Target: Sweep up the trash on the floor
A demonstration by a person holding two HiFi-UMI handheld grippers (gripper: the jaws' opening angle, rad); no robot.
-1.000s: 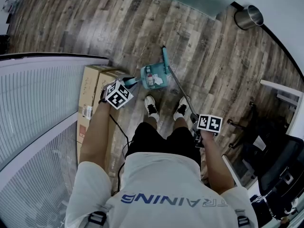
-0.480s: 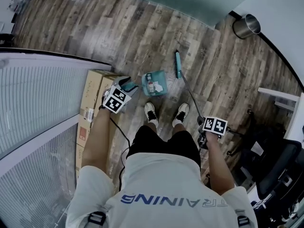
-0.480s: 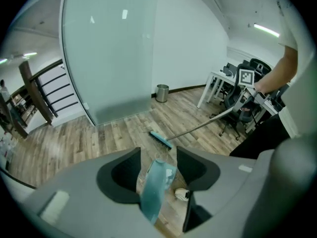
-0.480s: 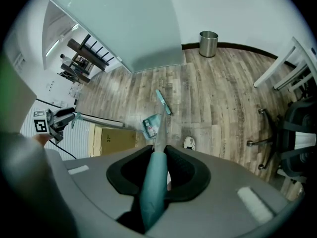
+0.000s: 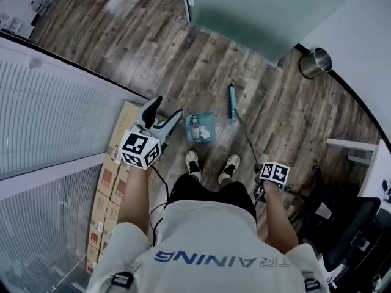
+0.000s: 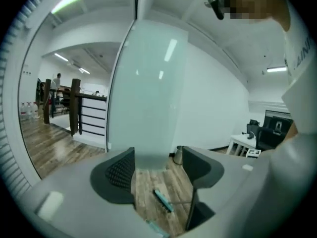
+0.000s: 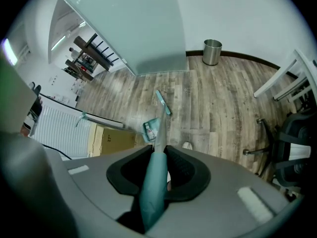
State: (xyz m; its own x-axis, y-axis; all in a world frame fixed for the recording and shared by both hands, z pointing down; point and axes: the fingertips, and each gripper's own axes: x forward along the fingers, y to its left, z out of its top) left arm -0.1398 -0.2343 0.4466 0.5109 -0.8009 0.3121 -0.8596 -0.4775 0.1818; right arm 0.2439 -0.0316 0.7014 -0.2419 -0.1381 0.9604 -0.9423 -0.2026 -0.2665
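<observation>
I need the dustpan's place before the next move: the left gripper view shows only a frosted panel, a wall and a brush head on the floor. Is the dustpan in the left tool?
Observer: No. The dustpan sits on the floor just ahead of the person's shoes, apart from the left tool. That tool's jaws are opening with nothing between them.
Operator: Any trash in it?
Observer: Yes, pale scraps lie inside it.
Operator: And the broom?
Observer: The right tool is shut on the broom handle. In the head view the brush head rests on the floor to the right of the dustpan.
</observation>
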